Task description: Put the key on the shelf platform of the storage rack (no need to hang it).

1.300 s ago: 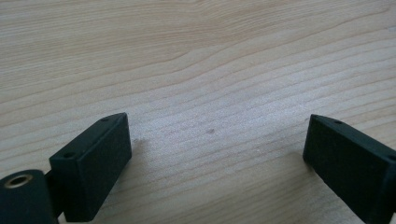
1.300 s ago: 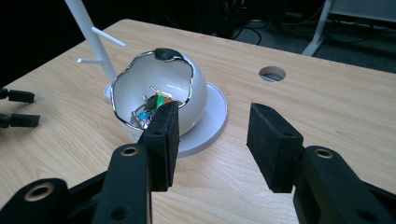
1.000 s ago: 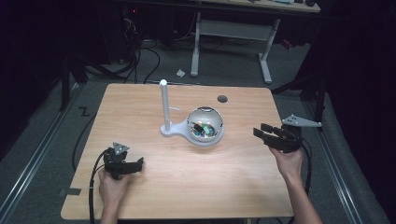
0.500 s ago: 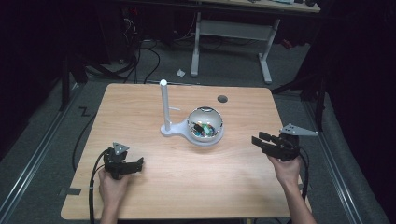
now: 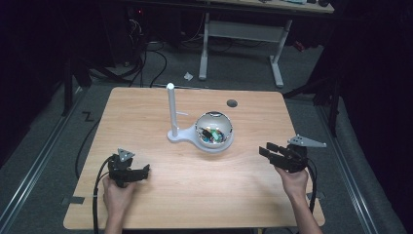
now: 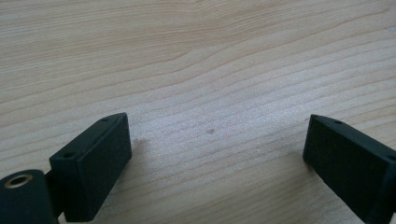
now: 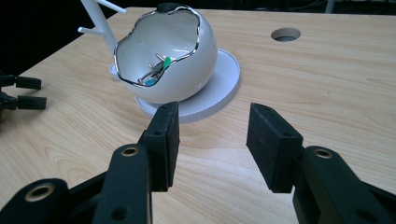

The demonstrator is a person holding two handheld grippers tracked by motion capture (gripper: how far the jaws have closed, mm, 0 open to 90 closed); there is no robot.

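We hold left tongs (image 5: 141,171) apart near the table's (image 5: 146,112) front-left corner; right tongs (image 7: 212,140) apart, pointing at the egg-shaped bowl (image 7: 168,56) mid-table.

Your left matte black two-finger gripper (image 5: 127,169) has blocky fingers (image 6: 95,161), brass-ringed screw holes, and a black cable trailing from it. Your right black gripper (image 5: 278,154) carries a grey three-cornered plate; bare forearms, no sleeves.
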